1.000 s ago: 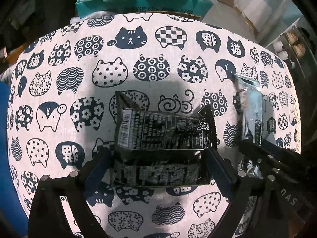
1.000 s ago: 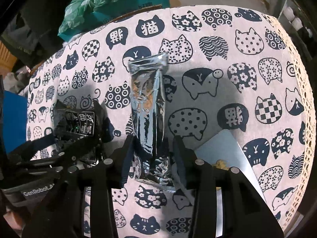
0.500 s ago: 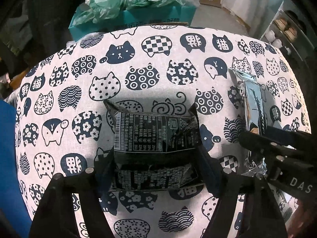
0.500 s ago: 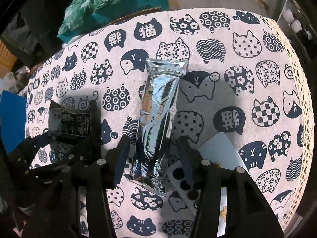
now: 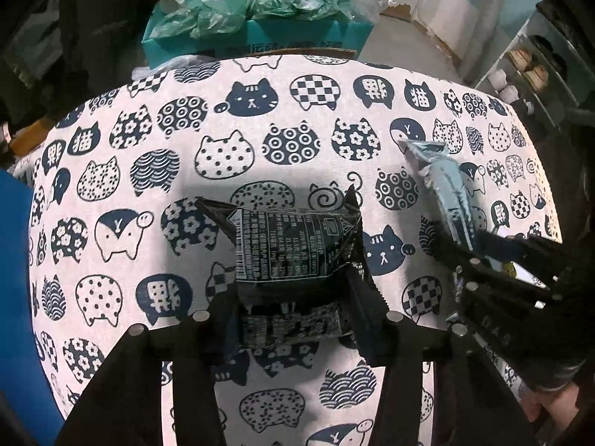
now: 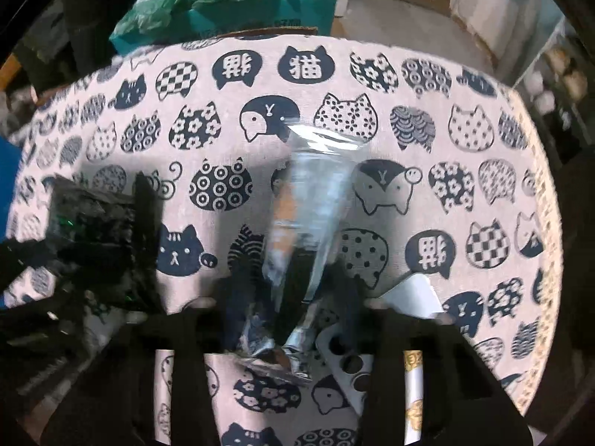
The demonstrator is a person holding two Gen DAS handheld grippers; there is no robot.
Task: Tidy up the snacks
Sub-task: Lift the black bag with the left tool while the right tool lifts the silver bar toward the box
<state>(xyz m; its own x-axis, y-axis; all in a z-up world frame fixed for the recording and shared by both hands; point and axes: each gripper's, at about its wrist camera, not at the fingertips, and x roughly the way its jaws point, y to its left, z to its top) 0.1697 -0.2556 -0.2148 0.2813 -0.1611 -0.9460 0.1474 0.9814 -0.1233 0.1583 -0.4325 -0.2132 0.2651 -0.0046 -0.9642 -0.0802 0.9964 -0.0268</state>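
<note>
A black snack packet [image 5: 293,256] with white print sits between the fingers of my left gripper [image 5: 293,304]. The jaws are closing and both pads press its sides, so it bulges upward over the cat-print tablecloth [image 5: 260,130]. In the right wrist view a long silver foil packet [image 6: 308,230] sticks out forward from my right gripper [image 6: 290,297], which is shut on its near end. The left wrist view shows the silver foil packet [image 5: 446,186] at the right. The black snack packet [image 6: 93,215] appears blurred at the left of the right wrist view.
A teal box [image 5: 256,44] stuffed with green plastic bags stands beyond the table's far edge. A pale flat card [image 6: 412,293] and a white piece with round holes [image 6: 346,353] lie under my right gripper. Something blue [image 5: 15,260] borders the left, and shelves [image 5: 528,70] stand at the right.
The left jaws closed in on the black packet, squeezing it narrower and lifting it a little. The right jaws tightened on the silver packet and carried it sideways, so that view is blurred.
</note>
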